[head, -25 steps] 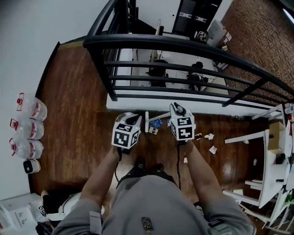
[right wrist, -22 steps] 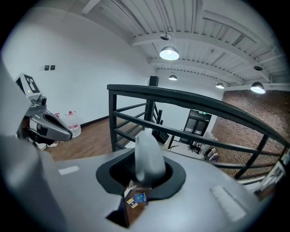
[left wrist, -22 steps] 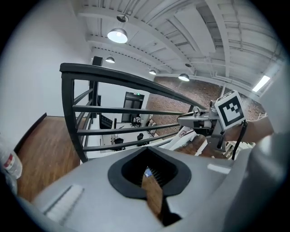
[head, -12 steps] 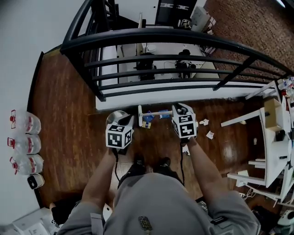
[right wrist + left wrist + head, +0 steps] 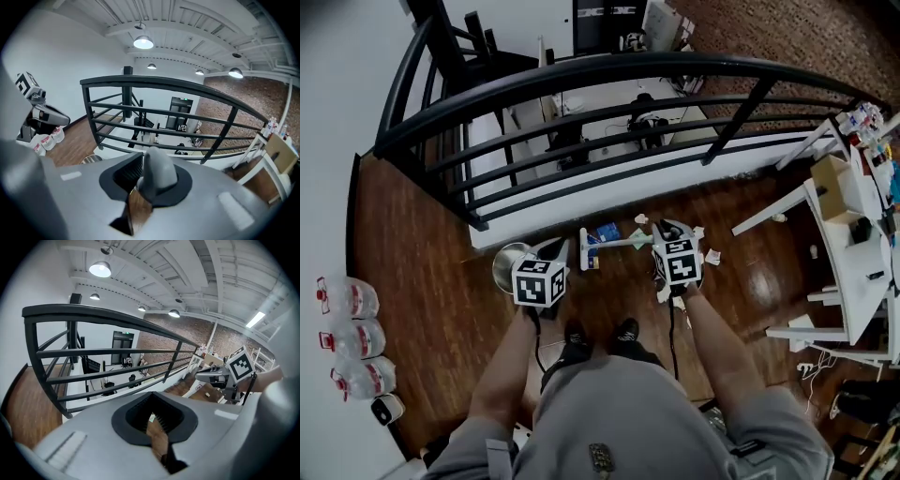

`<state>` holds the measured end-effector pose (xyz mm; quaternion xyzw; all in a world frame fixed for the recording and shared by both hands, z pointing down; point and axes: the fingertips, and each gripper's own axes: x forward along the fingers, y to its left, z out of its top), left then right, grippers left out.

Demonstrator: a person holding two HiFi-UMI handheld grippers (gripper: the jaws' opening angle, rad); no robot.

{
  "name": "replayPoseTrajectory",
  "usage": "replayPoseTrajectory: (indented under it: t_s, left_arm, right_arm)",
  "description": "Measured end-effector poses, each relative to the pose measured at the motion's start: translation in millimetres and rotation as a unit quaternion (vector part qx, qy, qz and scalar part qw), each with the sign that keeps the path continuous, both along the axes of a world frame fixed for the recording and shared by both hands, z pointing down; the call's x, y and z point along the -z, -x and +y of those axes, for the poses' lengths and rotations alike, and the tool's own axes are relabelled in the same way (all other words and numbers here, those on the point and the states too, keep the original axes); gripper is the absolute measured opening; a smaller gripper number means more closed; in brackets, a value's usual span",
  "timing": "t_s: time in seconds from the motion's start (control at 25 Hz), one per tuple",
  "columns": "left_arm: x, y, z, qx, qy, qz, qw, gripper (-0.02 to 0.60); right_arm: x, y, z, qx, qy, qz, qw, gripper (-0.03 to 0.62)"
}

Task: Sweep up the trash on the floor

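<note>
The right gripper (image 5: 140, 183) is held with its jaws clamped on the rounded gray handle (image 5: 158, 172) of a pale broom (image 5: 619, 244). From above, the broom is seen running sideways from that gripper toward the left gripper (image 5: 155, 423). The left gripper's jaws are set narrowly apart with nothing between them; only the wooden floor (image 5: 422, 253) is seen through the gap.

A round metal bin (image 5: 510, 266) stands on the floor just beside the left gripper. The trash is scattered on the floor near the foot of the black railing (image 5: 581, 80). White paper scraps (image 5: 712, 255) lie around the right gripper, and a blue wrapper (image 5: 607, 232) lies just beyond the broom. A white desk (image 5: 839, 272) is seen at the right, and water bottles (image 5: 345, 339) are lined along the wall at the left.
</note>
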<state>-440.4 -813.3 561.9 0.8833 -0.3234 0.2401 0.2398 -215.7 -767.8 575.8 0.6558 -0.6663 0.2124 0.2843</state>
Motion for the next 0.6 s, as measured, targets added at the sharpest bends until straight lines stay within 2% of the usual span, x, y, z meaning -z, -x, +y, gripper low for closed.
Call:
replayPoseTrajectory:
  t_s: [0.16, 0.32, 0.6]
  left_arm:
    - [0.3, -35.2, 10.4, -0.029, 0.000, -0.001, 0.9996, 0.006]
    - [-1.6, -85.0, 28.9, -0.063, 0.000, 0.000, 0.9980, 0.006]
    - [-4.8, -170.0, 66.5, -0.125, -0.004, -0.007, 0.9921, 0.006]
  right_arm:
    - [0.9, -42.6, 35.1, -0.038, 0.002, 0.001, 0.999, 0.055]
    - [0.4, -94.1, 76.4, -0.079, 0.004, 0.000, 0.997, 0.055]
    - [-3.4, -176.8, 166.6, -0.162, 0.004, -0.009, 0.987, 0.055]
